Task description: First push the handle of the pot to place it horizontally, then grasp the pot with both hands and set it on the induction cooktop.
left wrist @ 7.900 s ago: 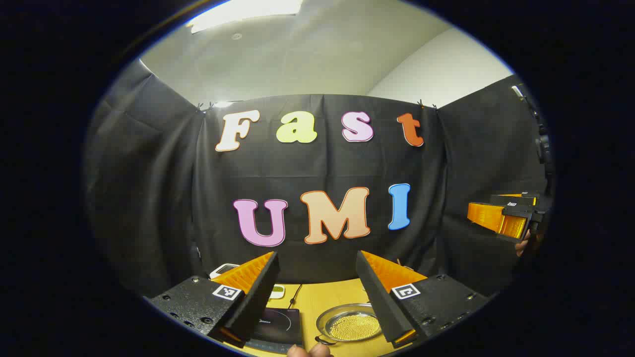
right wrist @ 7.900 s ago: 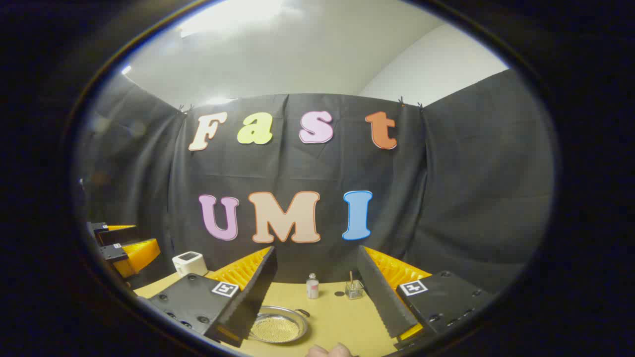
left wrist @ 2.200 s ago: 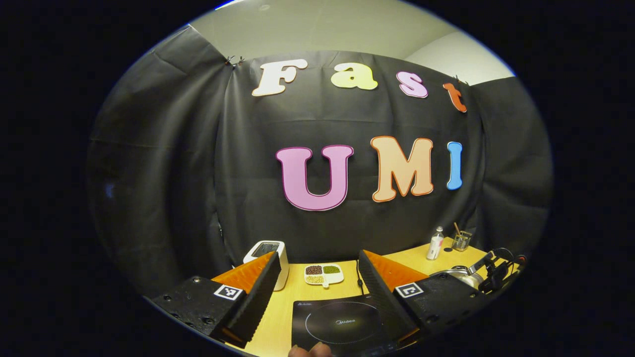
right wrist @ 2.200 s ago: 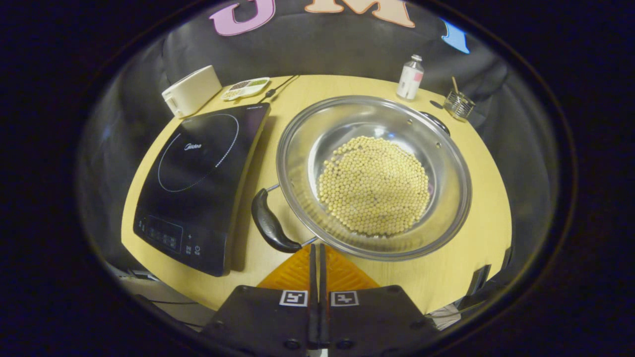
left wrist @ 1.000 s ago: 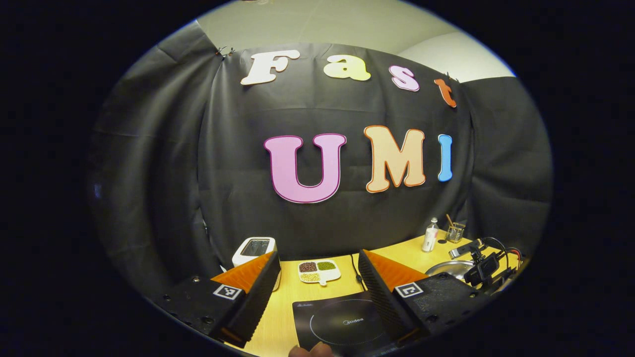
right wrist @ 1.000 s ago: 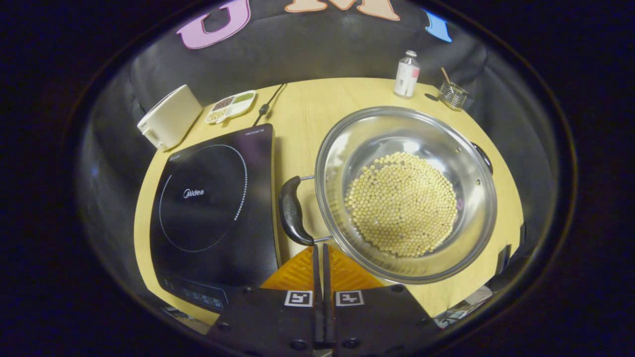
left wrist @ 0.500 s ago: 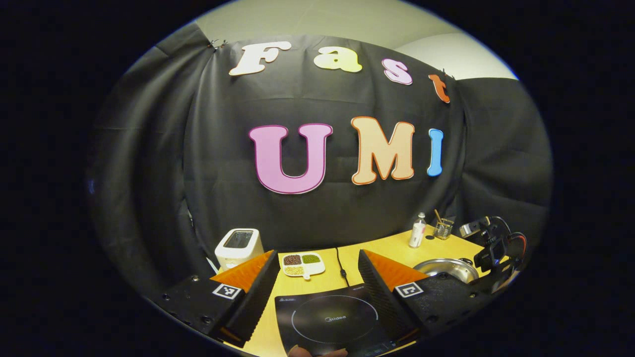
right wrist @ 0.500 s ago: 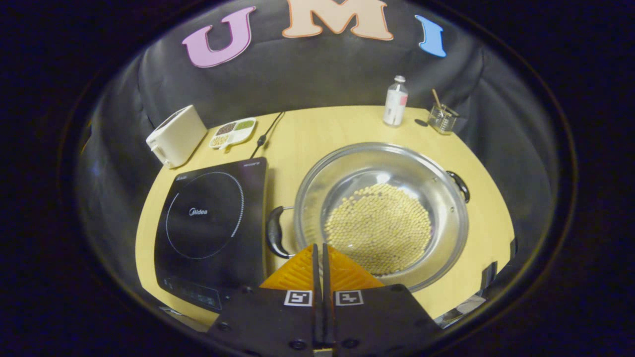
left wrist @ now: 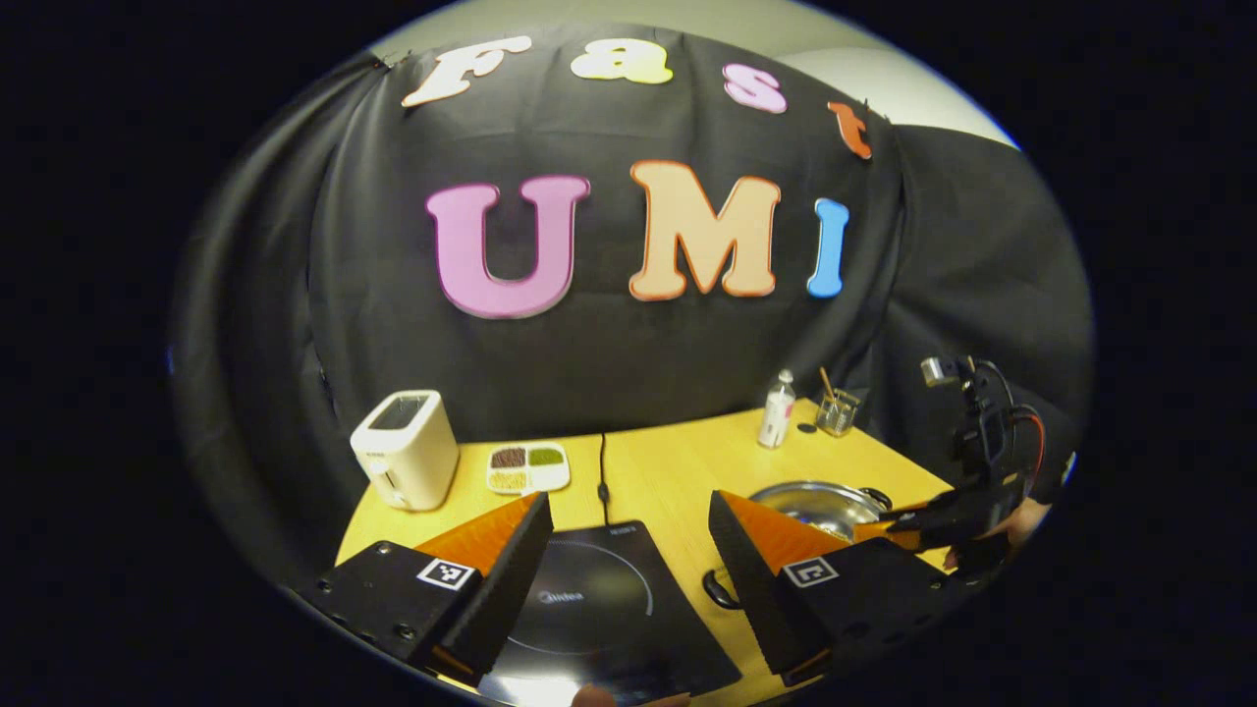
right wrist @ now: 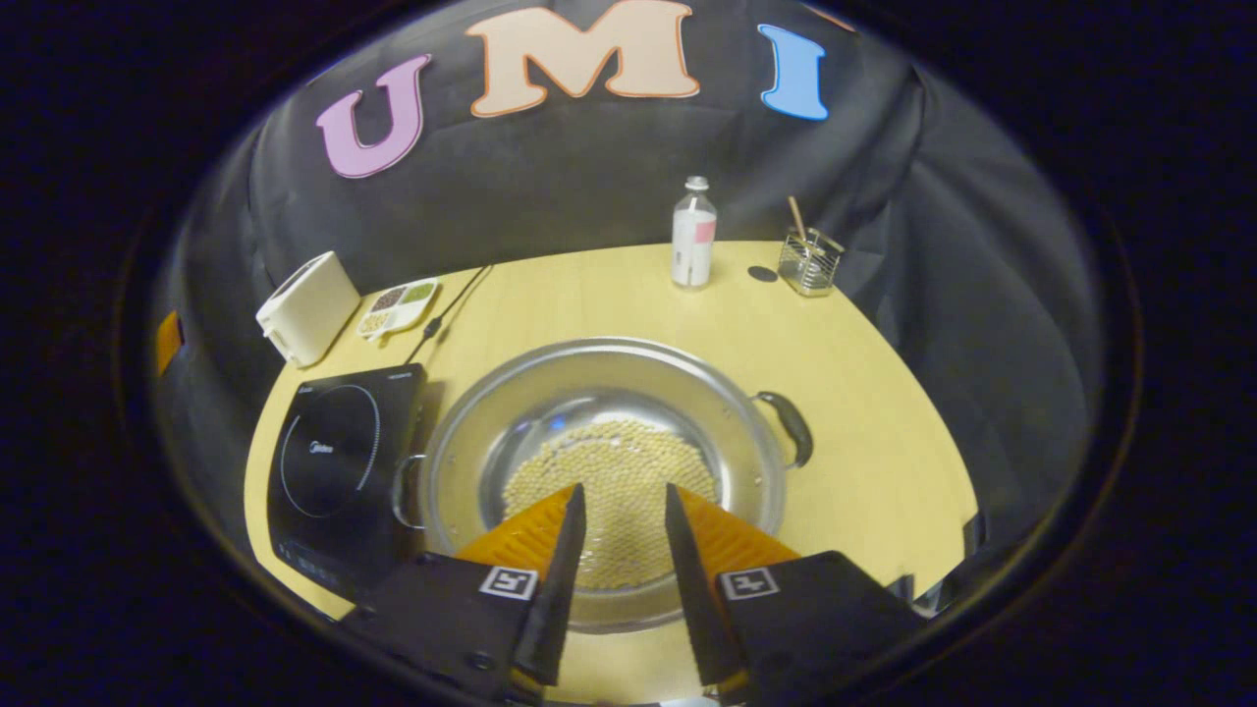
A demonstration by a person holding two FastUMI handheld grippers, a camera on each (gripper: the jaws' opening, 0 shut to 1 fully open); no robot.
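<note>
The steel pot (right wrist: 599, 393) holds yellow beans and stands on the wooden table to the right of the black induction cooktop (right wrist: 329, 462). Its two black handles point left (right wrist: 403, 491) and right (right wrist: 791, 427). My right gripper (right wrist: 622, 511) is open, its fingers hovering over the pot's near rim with nothing between them. In the left gripper view, my left gripper (left wrist: 628, 511) is open above the cooktop (left wrist: 599, 599); the pot (left wrist: 815, 501) lies to its right with one handle (left wrist: 720, 589) beside the right finger. The right gripper (left wrist: 933, 525) and a hand show past the pot.
At the back left stand a white toaster (right wrist: 306, 306) and a divided dish of beans (right wrist: 398, 304), with a black cable (left wrist: 601, 481) running to the cooktop. A small bottle (right wrist: 693, 234) and a glass jar (right wrist: 810, 260) stand at the back. Bare tabletop (right wrist: 864, 393) lies right of the pot.
My right gripper has gone from shut to open and moved from the pot's left handle to its near rim. The pot's handles now lie left-right. My left gripper has tilted down toward the cooktop.
</note>
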